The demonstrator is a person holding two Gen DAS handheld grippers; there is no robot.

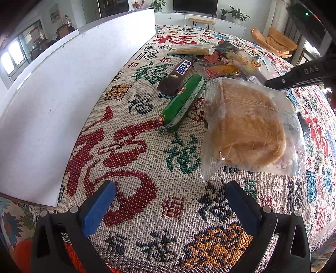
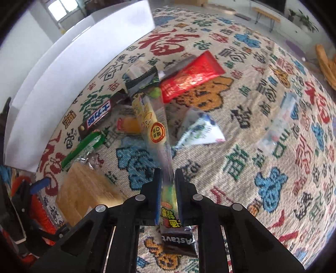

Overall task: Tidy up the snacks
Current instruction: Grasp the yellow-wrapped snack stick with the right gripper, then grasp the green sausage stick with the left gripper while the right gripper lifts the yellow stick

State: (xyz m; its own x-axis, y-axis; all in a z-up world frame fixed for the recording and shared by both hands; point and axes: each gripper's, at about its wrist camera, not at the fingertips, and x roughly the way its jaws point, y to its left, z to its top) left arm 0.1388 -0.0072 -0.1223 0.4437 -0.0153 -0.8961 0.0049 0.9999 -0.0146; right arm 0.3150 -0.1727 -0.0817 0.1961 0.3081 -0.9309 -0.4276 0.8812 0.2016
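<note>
right gripper (image 2: 168,174) pinches a long clear snack pack (image 2: 154,124), lifted over the pile ahead. left gripper (image 1: 168,197) hangs spread and empty, bread bag (image 1: 247,126) just ahead of it. the white box (image 1: 63,88) beyond looks unfilled, so sorting seems barely begun.

The right gripper (image 2: 168,178) pinches a long clear snack packet (image 2: 154,126) (yellow inside, round orange sticker) above the patterned cloth (image 2: 262,126).

Bright living room, white cabinets (image 1: 201,19), television (image 1: 195,5)
</note>
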